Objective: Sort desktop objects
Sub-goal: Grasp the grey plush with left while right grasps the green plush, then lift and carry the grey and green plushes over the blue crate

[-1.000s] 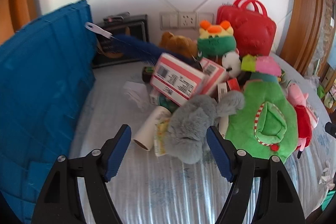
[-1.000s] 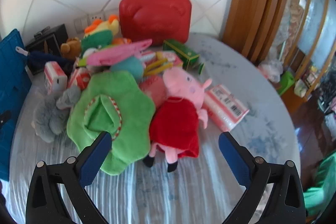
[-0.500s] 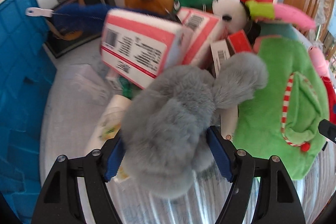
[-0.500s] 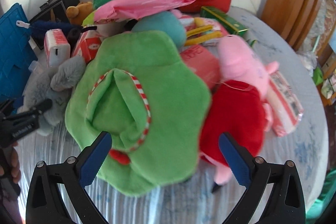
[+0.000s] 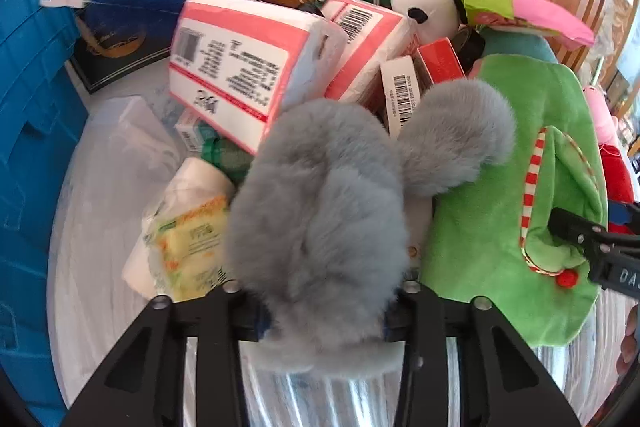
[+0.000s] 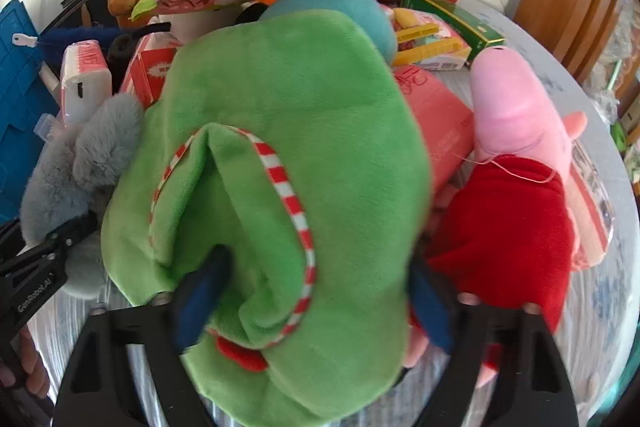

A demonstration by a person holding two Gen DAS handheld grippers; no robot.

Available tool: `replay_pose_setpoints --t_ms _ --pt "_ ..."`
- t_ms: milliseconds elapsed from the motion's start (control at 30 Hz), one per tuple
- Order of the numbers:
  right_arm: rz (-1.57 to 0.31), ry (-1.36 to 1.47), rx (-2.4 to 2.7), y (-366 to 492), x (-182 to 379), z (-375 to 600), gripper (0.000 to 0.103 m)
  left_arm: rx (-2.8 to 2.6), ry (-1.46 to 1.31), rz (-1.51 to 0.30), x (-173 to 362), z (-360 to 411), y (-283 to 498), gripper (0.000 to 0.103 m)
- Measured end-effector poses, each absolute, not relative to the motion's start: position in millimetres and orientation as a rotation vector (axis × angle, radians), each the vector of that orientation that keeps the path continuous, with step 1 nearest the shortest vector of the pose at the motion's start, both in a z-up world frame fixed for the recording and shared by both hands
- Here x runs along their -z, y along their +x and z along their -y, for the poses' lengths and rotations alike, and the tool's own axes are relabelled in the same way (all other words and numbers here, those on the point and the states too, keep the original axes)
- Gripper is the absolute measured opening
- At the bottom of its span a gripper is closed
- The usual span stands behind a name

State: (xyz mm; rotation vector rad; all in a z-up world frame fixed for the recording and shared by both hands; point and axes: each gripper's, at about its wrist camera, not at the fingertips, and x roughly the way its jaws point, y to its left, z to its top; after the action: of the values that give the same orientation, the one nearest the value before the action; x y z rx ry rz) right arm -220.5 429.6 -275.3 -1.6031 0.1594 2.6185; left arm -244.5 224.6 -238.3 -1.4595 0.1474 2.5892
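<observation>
Closing jaws: left gripper (image 5: pixel 322 311) pinching one grey plush (image 5: pixel 320 227), right gripper (image 6: pixel 310 301) one green plush (image 6: pixel 280 131).

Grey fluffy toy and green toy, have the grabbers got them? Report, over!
Left gripper closing, pads squeezing grey fluffy toy. Right gripper closing around green plush, pads pressing in. Tissue packs piled close behind. Over.

Both claws share one build. The left claw (image 5: pixel 324 323) has two flat black arms cut with triangular openings, a pair of round silver screw heads near the top of each arm, and dark blue pads on the inner faces. The right claw (image 6: pixel 308 303) matches it: black arms, silver screws, blue pads. From the other camera, each claw's black side shows white lettering, too partial to read fully.
</observation>
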Motion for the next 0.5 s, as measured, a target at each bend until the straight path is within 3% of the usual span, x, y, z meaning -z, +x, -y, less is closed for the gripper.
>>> replay_pose_setpoints --t_ms 67,200,233,500 --pt "-0.174 -1.587 -2.622 -214.2 270.2 -434.2 0.053 -2.608 -1.451 -0.133 232.0 -220.4 -236.1 0.035" --pt "-0.186 -1.527 -2.638 -197.7 255.5 -440.9 0.034 -2.652 -1.426 -0.092 216.3 -212.6 -215.5 0.034" --pt "-0.194 -1.506 -2.653 -192.7 249.9 -440.4 0.022 -2.66 -1.419 -0.078 211.5 -211.3 -209.9 0.034" --pt "-0.119 -1.325 -2.807 -156.8 192.8 -421.3 0.018 -2.763 -1.239 -0.071 158.3 -198.0 -181.3 0.034"
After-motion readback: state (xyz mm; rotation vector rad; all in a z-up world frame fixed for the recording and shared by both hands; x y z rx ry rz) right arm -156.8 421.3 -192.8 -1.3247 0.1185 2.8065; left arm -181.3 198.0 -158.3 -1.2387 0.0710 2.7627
